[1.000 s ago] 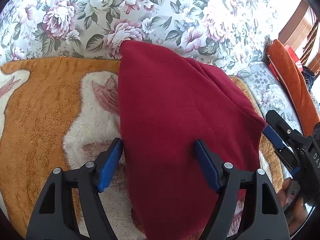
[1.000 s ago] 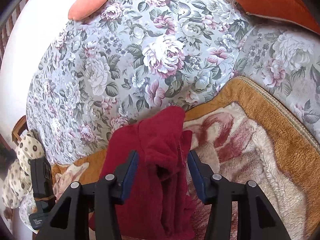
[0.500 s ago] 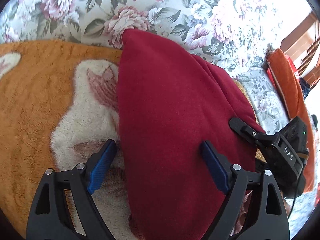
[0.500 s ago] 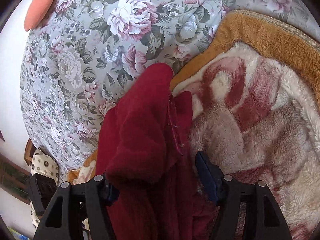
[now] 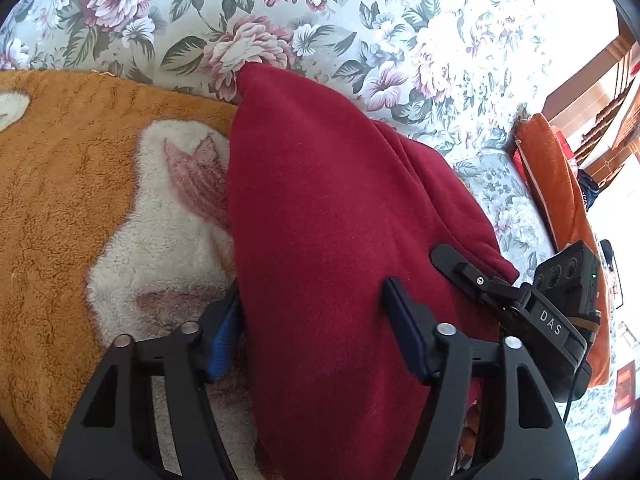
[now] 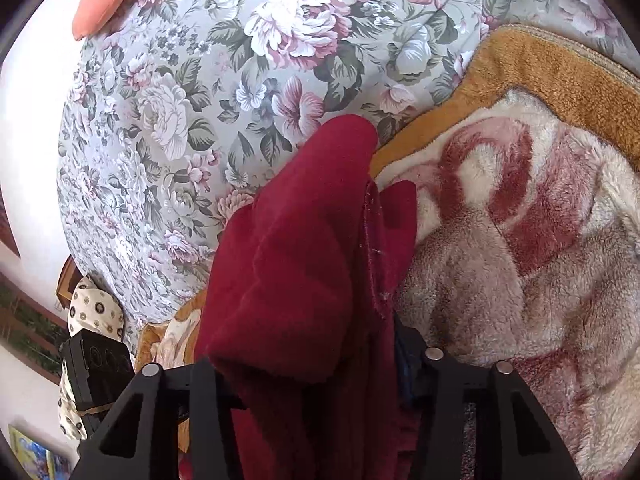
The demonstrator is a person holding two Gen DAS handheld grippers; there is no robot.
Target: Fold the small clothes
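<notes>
A dark red fleece garment (image 5: 328, 216) lies on an orange and cream plush blanket (image 5: 80, 168). My left gripper (image 5: 316, 336) has its jaws apart around the garment's near edge, the cloth bulging between the blue pads (image 5: 404, 332). In the right wrist view the same garment (image 6: 304, 264) drapes over and between the fingers of my right gripper (image 6: 316, 376); its jaws stand apart and the cloth hides the pads. The right gripper (image 5: 520, 304) also shows in the left wrist view, at the garment's right edge.
A floral bedspread (image 5: 320, 20) lies beyond the blanket. An orange cushion (image 5: 560, 208) sits at the right, wooden furniture (image 5: 592, 80) behind it. A peach pillow (image 6: 104, 0) lies far left in the right wrist view. A spotted cloth (image 6: 92, 312) hangs at left.
Both grippers have pushed forward onto the garment. The left jaws have narrowed on the cloth. The right gripper has slid in at the garment's right edge, cloth now covering its fingers.
</notes>
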